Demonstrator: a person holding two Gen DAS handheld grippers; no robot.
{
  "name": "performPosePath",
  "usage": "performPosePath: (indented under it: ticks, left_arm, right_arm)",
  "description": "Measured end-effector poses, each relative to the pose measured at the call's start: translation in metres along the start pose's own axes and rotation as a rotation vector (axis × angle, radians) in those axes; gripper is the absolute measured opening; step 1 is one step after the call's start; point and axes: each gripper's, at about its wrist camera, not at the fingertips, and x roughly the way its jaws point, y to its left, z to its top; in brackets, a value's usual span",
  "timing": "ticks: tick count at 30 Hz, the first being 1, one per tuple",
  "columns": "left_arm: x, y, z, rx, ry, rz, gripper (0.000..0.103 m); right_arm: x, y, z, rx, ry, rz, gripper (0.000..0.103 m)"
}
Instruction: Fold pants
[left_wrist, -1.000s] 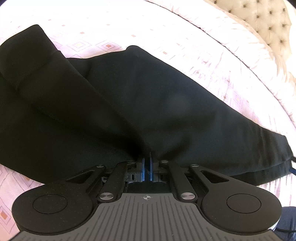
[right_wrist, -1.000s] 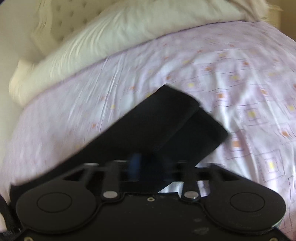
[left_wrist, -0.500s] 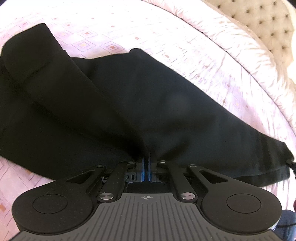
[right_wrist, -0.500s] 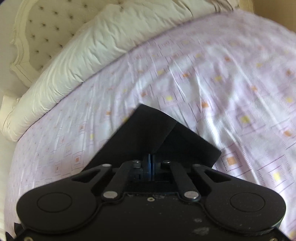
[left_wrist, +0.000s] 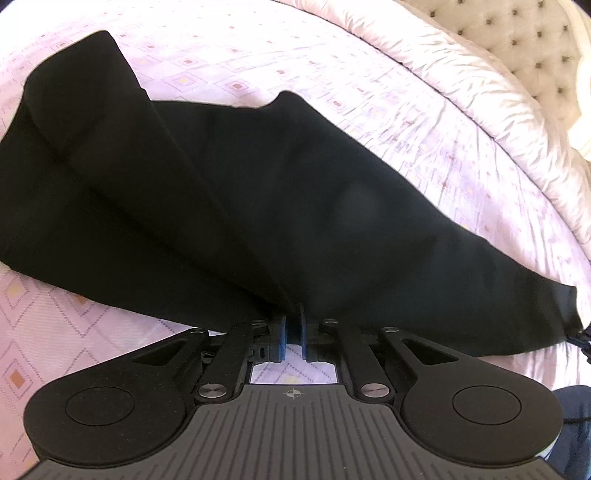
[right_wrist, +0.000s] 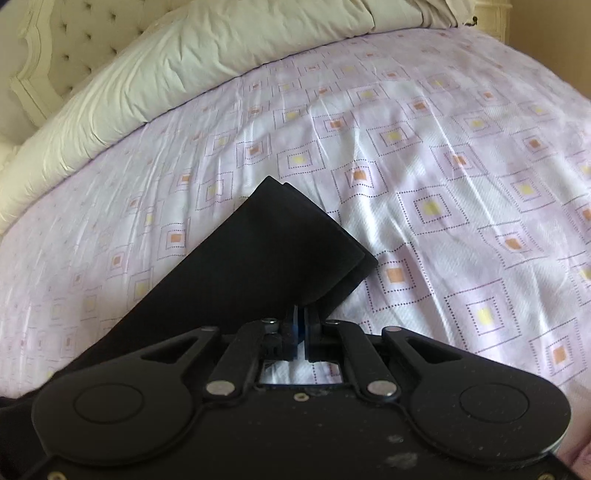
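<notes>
Pants (left_wrist: 258, 192) cut off at left edge

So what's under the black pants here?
The black pants lie on a lilac diamond-print bedsheet, visible all around them. Whatever is directly beneath the fabric is covered.

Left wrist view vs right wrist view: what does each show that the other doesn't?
Only the left wrist view shows the long spread of the black pants across the bed, with one folded-over end at far left, and the left gripper shut on their near edge.

Only the right wrist view shows the squared, layered end of the pants, the right gripper shut on it, and a wide stretch of bare patterned sheet.

Both show the pants, the lilac sheet, the white duvet and the tufted headboard.
</notes>
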Motion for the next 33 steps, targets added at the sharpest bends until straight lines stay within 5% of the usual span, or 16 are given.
performPosePath:
  ticks: [4, 11, 18, 26, 33]
  left_arm:
    - [-0.018, -0.006, 0.0, 0.073, -0.031, 0.0, 0.012]
    - [-0.031, 0.005, 0.007, 0.094, -0.045, -0.034, 0.013]
    - [-0.024, 0.001, 0.009, 0.061, -0.081, -0.083, 0.013]
    - [-0.061, 0.015, 0.008, 0.196, -0.134, -0.083, 0.013]
    - [-0.067, 0.074, 0.045, 0.165, -0.144, -0.08, 0.013]
  right_arm:
    - [-0.021, 0.009, 0.001, -0.033, -0.035, -0.068, 0.05]
    - [-0.064, 0.041, 0.006, -0.16, -0.115, -0.079, 0.049]
    - [-0.099, 0.114, -0.007, -0.301, -0.135, 0.038, 0.049]
    - [-0.111, 0.229, -0.061, -0.495, -0.046, 0.243, 0.05]
    - [-0.098, 0.339, -0.132, -0.696, 0.067, 0.418, 0.05]
